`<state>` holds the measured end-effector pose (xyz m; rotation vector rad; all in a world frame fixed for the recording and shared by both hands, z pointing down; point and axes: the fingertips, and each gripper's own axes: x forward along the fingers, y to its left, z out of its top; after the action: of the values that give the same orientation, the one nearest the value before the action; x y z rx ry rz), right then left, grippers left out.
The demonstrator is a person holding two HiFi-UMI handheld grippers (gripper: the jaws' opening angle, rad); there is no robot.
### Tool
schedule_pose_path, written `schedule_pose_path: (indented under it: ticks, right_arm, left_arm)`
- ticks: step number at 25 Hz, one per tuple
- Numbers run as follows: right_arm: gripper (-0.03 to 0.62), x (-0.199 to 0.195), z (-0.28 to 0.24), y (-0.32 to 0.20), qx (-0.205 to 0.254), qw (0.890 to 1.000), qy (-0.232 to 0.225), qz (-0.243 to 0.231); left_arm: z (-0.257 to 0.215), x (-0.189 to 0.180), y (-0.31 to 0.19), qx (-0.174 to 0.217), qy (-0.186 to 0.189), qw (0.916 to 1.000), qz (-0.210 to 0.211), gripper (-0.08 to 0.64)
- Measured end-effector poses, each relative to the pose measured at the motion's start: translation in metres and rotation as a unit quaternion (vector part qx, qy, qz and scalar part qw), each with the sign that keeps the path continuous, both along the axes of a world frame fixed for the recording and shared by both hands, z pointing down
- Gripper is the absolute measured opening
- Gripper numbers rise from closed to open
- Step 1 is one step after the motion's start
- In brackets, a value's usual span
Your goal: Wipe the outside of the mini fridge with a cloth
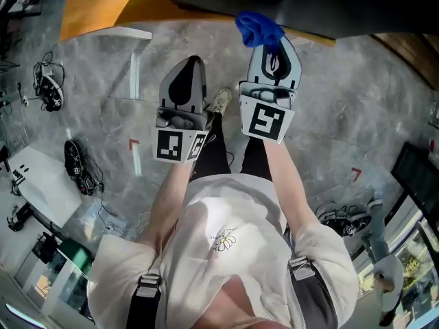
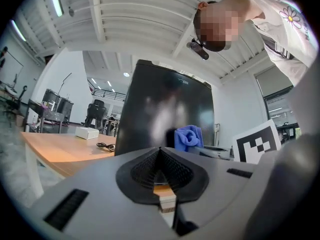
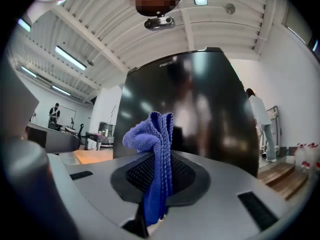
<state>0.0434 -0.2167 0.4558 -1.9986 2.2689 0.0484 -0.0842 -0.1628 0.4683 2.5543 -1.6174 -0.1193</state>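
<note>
The black glossy mini fridge (image 3: pixel 200 109) stands on a wooden table, close in front of both grippers; it also fills the middle of the left gripper view as the fridge (image 2: pixel 165 114) and shows as a dark mass (image 1: pixel 288 9) at the top of the head view. My right gripper (image 3: pixel 160 176) is shut on a blue cloth (image 3: pixel 152 149), whose bunched end sticks out toward the fridge. In the head view the cloth (image 1: pixel 257 27) sits at the right gripper (image 1: pixel 273 52) tip, beside the fridge. My left gripper (image 2: pixel 161 171) is shut and holds nothing; seen from above the left gripper (image 1: pixel 186 81) hangs lower left.
The wooden table (image 2: pixel 60 151) carries a white box (image 2: pixel 87 132) and a coiled cable (image 2: pixel 106 146). On the grey floor lie cable bundles (image 1: pixel 49 91) and a white board (image 1: pixel 41 184). A person (image 3: pixel 262 126) stands at the far right of the room.
</note>
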Motion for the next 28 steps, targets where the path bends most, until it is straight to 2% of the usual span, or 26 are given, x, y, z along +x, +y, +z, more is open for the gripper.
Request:
schedule_pose_path:
  ticks: [3, 6, 12, 16, 21, 28]
  right_arm:
    - [0.062, -0.061, 0.013, -0.017, 0.005, 0.999, -0.012, -0.03]
    - [0.061, -0.11, 0.029, -0.032, 0.008, 0.999, -0.017, -0.047]
    - [0.061, -0.169, 0.064, -0.063, 0.008, 0.997, 0.022, -0.068]
    - [0.062, -0.192, 0.071, -0.074, 0.008, 0.995, 0.061, -0.077]
    - [0.061, -0.204, 0.072, -0.086, 0.017, 0.993, 0.085, -0.078]
    - [0.061, -0.206, 0.084, -0.085, 0.008, 0.99, 0.109, -0.093]
  left_arm:
    - [0.001, -0.039, -0.009, 0.006, 0.013, 0.9995, -0.03, 0.005]
    - [0.016, -0.074, -0.01, 0.002, -0.004, 0.9994, -0.035, 0.005]
    - [0.037, -0.126, -0.016, -0.003, -0.005, 0.9979, -0.064, 0.005]
    - [0.051, -0.146, -0.008, -0.018, -0.004, 0.9972, -0.072, 0.005]
    - [0.062, -0.157, -0.004, -0.028, -0.006, 0.9967, -0.076, 0.005]
    - [0.068, -0.151, -0.005, -0.035, -0.006, 0.9966, -0.075, 0.005]
